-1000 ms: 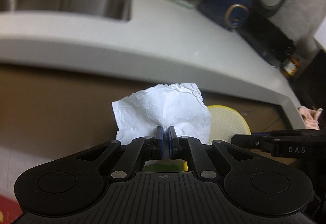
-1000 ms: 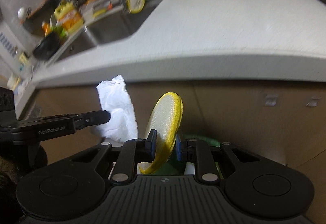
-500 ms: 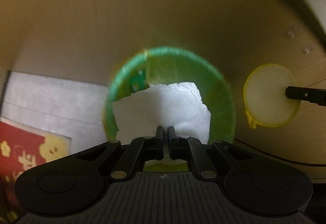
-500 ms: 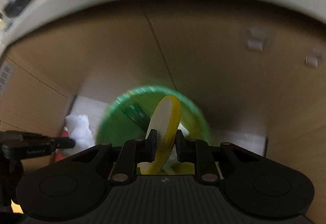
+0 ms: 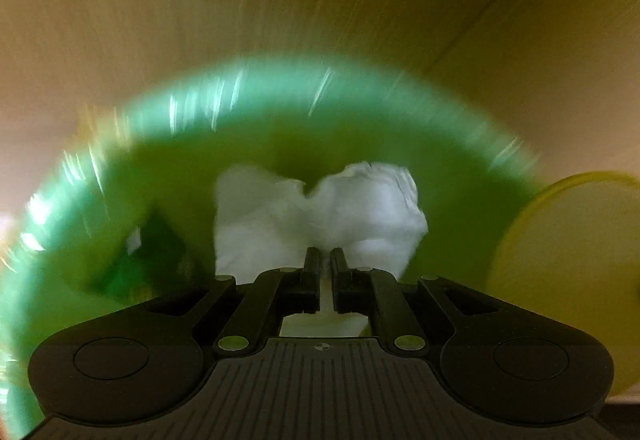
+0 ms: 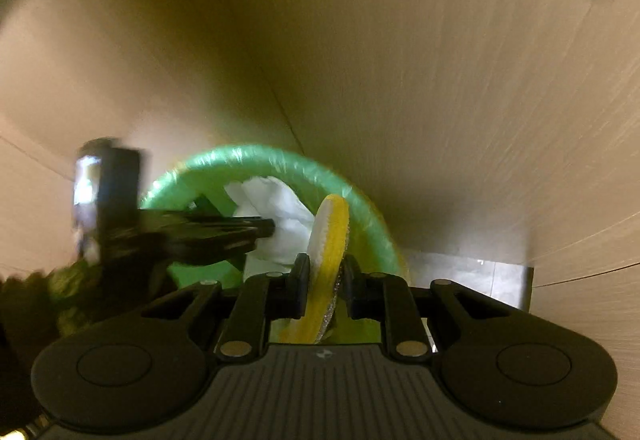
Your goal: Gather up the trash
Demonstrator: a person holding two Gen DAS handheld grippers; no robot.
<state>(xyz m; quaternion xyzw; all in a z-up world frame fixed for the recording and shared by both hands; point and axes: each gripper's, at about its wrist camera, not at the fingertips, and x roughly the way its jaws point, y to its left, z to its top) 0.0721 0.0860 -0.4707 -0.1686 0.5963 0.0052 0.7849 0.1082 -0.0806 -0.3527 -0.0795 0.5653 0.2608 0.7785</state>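
a: which step is this?

b: the drop-off, by the look of it. the left gripper (image 5: 325,260) is pinched tight on a crumpled white tissue (image 5: 320,215) that hangs over the mouth of the green-lined bin (image 6: 280,163). the right gripper (image 6: 325,272) is clamped on a yellow round sponge (image 6: 330,240), held on edge over the bin's near rim, its jaws closing a touch.

a: and what does the next move call for?

b: likely parting each pair of jaws while both pieces hang inside the rim, so nothing lands on the floor beside the wooden cabinet (image 6: 440,79).
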